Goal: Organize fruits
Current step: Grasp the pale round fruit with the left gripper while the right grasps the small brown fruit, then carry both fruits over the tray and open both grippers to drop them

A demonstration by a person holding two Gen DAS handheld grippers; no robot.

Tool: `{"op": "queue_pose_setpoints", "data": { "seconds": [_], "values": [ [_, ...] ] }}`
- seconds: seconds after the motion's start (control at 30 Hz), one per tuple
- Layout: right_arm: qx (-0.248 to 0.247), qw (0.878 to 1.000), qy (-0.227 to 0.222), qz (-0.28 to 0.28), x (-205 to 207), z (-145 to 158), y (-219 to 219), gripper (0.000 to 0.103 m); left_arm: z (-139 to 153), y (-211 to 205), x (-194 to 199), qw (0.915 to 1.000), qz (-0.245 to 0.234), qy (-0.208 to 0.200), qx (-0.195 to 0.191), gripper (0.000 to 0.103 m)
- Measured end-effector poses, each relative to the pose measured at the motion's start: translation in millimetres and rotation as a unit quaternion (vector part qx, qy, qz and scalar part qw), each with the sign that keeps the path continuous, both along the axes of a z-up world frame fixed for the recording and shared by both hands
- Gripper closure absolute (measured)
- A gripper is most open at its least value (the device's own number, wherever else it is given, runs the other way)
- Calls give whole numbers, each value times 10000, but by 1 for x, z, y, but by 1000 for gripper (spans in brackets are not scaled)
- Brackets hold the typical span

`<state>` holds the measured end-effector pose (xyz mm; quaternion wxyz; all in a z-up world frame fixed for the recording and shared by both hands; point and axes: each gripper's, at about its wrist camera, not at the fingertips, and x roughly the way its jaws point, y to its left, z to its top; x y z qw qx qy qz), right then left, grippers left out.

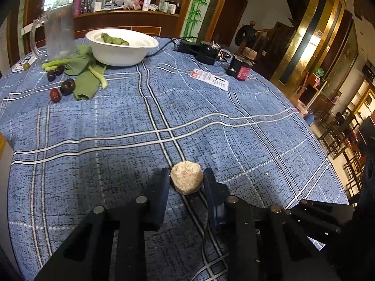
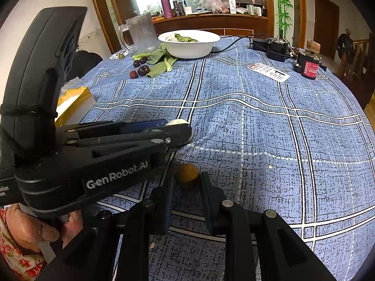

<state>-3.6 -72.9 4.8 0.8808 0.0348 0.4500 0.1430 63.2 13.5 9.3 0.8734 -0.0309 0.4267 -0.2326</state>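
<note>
You are clamping a pale rough fruit [image 1: 186, 177] in your left hand-held gripper [image 1: 186, 179] and a brown one [image 2: 188, 176] in your right hand-held gripper [image 2: 187, 182] — both low over the bench [image 1: 211, 121], ready for carrying toward the white bowl [image 1: 121, 46] far ahead.

At the far end of the worktop [image 1: 211, 121] stands my white round bowl [image 1: 121, 46], a clear glass mug [image 1: 58, 32] to its left. Before them lie green leafy stalks [image 1: 86, 75] beside small dark round fruits [image 1: 68, 86].

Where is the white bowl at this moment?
The white bowl sits at the table's far side, left of centre in the left wrist view, beside the glass mug, with green leaves before it.
</note>
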Motion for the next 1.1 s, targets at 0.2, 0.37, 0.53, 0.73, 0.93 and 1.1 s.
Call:
{"op": "queue_pose_setpoints", "data": {
  "seconds": [0.2, 0.37, 0.53, 0.73, 0.93, 1.1],
  "values": [
    [117, 9999, -61, 99, 0, 2, 2, 80, 25, 23, -10, 9986, 422, -301, -83, 75],
    [147, 9996, -214, 105, -3, 5, 4, 80, 63, 64, -45, 9925, 925, -704, -372, 75],
    [124, 9994, -315, 2, -6, 8, 2, 80, 89, 130, -97, 9807, 1677, -934, -380, 75],
    [275, 9992, -281, 110, -9, 12, 12, 80, 106, 204, -148, 9586, 2605, -1122, -254, 75],
    [626, 9965, -249, 497, -24, 33, 47, 80, 102, 249, -168, 9394, 3224, -1162, 135, 75],
    [757, 9910, -256, 1075, -33, 55, 100, 79, 82, 274, -170, 9375, 3389, -778, 95, 75]
  ]
}}
